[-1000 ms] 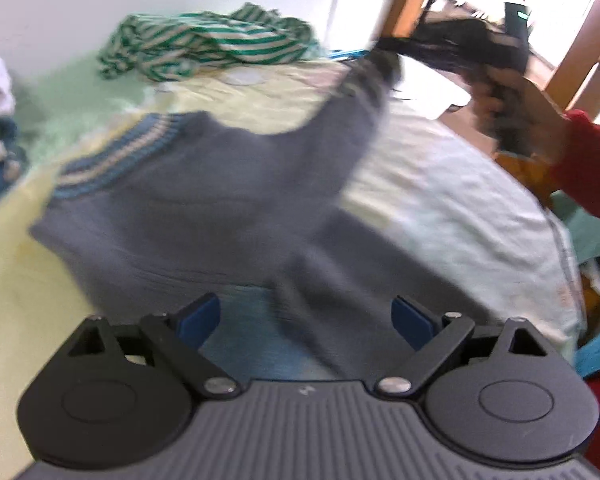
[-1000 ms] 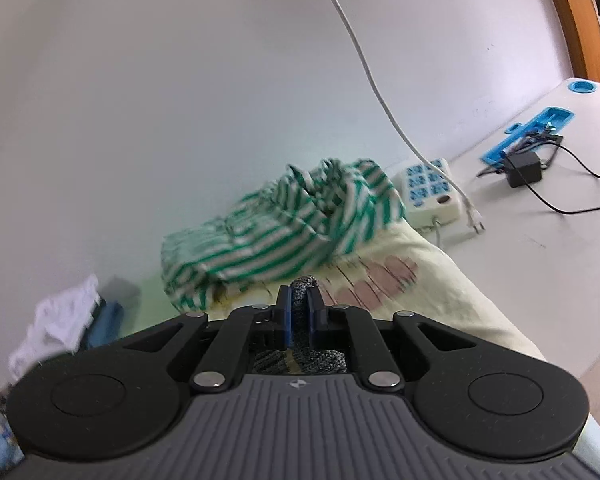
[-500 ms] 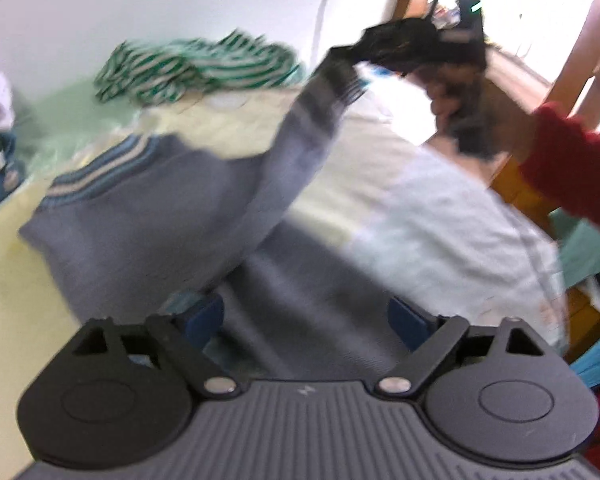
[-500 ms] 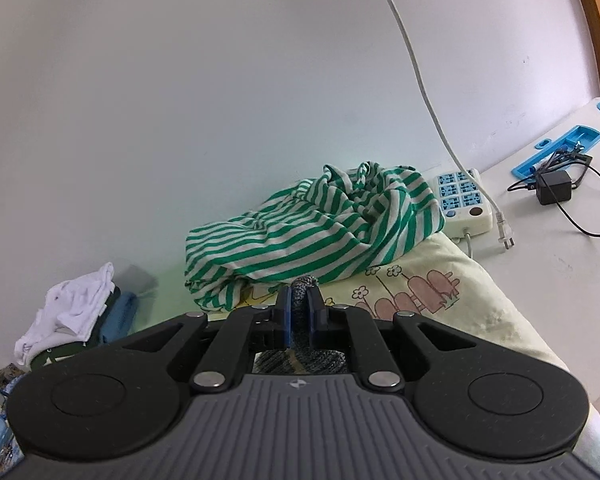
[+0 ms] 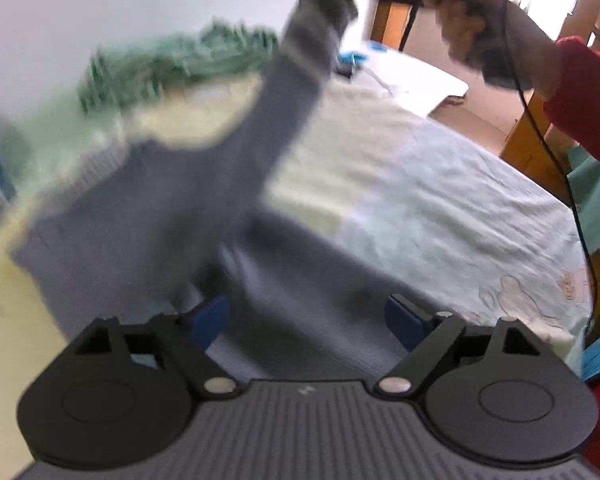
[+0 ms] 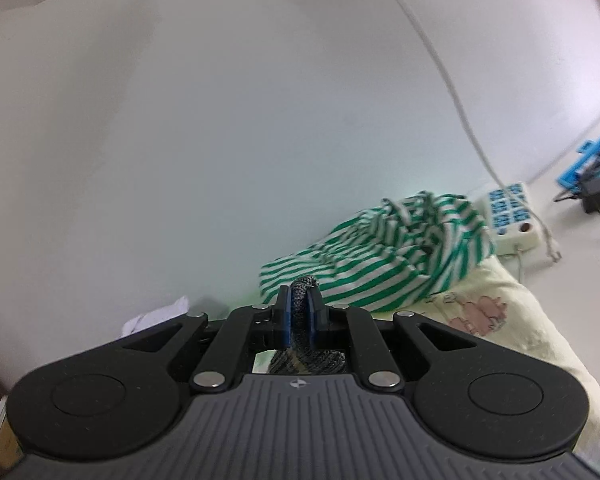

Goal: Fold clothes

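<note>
A small white pile of cloth [image 6: 156, 316] is lying at the far left, close to the white wall [image 6: 220, 120]. A grey sweater [image 5: 148, 216] is lying on the bed [image 5: 440, 200], near the left side of it, on a pale yellow sheet [image 5: 4, 308]. Its body is resting flat on the bed, and one sleeve [image 5: 300, 72] is reaching up and to the far right, off the bed. The left gripper [image 5: 308, 316] is pointing down at the near part of the sweater. Its blue fingers [image 5: 210, 316] are standing wide apart, and its jaws have just been closing a little. The grey cloth is showing between them, but the pads are not pressing on it. Far behind the sweater, a green and white striped shirt [image 6: 384, 252] is sitting in a heap by the wall. The right gripper [image 6: 299, 300] is pinching the end of the grey sleeve tightly between its two blue pads, and it is holding that end up in the air. A hand [image 5: 480, 28] with a red sleeve [image 5: 584, 104] is holding this gripper at the far right. To the right of the striped shirt, a white power strip [image 6: 512, 216] is lying on a white table [image 6: 580, 264], with a white cord [image 6: 440, 72] running up the wall. A blue tray [image 6: 592, 156] and a small black plug [image 6: 598, 198] are sitting further right.
</note>
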{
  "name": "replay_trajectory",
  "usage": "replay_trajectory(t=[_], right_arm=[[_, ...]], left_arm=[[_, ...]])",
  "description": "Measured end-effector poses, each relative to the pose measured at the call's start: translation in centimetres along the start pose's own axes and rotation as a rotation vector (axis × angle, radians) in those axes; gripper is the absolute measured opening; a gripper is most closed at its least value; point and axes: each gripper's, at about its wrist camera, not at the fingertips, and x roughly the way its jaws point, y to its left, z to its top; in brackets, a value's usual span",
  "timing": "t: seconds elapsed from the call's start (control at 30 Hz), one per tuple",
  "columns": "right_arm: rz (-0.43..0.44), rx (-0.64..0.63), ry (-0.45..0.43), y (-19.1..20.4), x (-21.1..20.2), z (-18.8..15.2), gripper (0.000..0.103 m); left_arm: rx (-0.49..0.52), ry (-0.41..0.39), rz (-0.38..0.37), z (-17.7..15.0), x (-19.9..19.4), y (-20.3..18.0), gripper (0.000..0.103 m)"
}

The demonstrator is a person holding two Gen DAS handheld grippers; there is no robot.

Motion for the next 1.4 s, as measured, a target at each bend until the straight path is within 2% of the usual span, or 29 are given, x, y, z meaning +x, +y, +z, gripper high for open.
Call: replay_trajectory(t=[0.03, 0.07, 0.13, 0.17, 0.2, 0.4, 0.63, 0.77, 0.87, 1.0, 1.1, 1.2, 1.4], right_arm=[[0.015, -0.010, 0.007, 0.1, -0.1, 0.0, 0.008], [0.027, -0.011, 0.009, 0.1, -0.2, 0.0, 0.008], [0.058, 0.003, 0.009, 0.1, -0.7, 0.1, 0.008], [0.068, 0.010, 0.007, 0.1, -1.0, 0.2, 0.008], [0.076, 0.015, 0.005, 0.2, -1.3, 0.3, 0.008], [0.060, -0.003, -0.046, 2.2, -3.8, 0.2, 0.008], [0.049, 0.015, -0.114, 5.8, -7.1, -1.7, 0.008], [0.105, 0.037, -0.141, 8.2, -8.7, -2.6, 0.008], [0.176, 0.040, -0.131, 10.1, -9.5, -3.3, 0.008], [0.305, 0.051, -0.070, 12.7, -10.1, -4.3, 0.008], [0.393, 0.059, -0.014, 14.3, -10.4, -5.6, 0.008], [0.446, 0.071, 0.040, 15.3, -10.4, -7.1, 0.008], [0.505, 0.065, 0.177, 16.5, -10.3, -10.7, 0.008]], left_arm=[[0.017, -0.017, 0.034, 0.5, -0.6, 0.6, 0.088], [0.031, -0.020, 0.065, 1.0, -0.8, 1.5, 0.083], [0.049, 0.028, 0.116, 2.0, -0.1, 3.9, 0.060], [0.062, 0.051, 0.127, 2.2, 0.6, 4.9, 0.039], [0.075, 0.073, 0.138, 2.4, 1.2, 6.0, 0.025], [0.130, 0.176, 0.191, 3.6, 5.7, 11.6, 0.014], [0.130, 0.115, 0.184, 4.4, 6.9, 13.7, 0.016], [0.107, 0.095, 0.157, 4.2, 6.7, 14.5, 0.026], [0.095, 0.081, 0.143, 4.0, 6.6, 14.9, 0.027], [0.104, 0.052, 0.136, 3.5, 6.4, 15.1, 0.031], [0.043, 0.041, 0.115, 3.3, 5.9, 15.8, 0.032], [0.011, 0.031, 0.095, 2.8, 5.3, 16.3, 0.031], [0.011, 0.042, 0.083, 2.0, 4.5, 16.6, 0.031]])
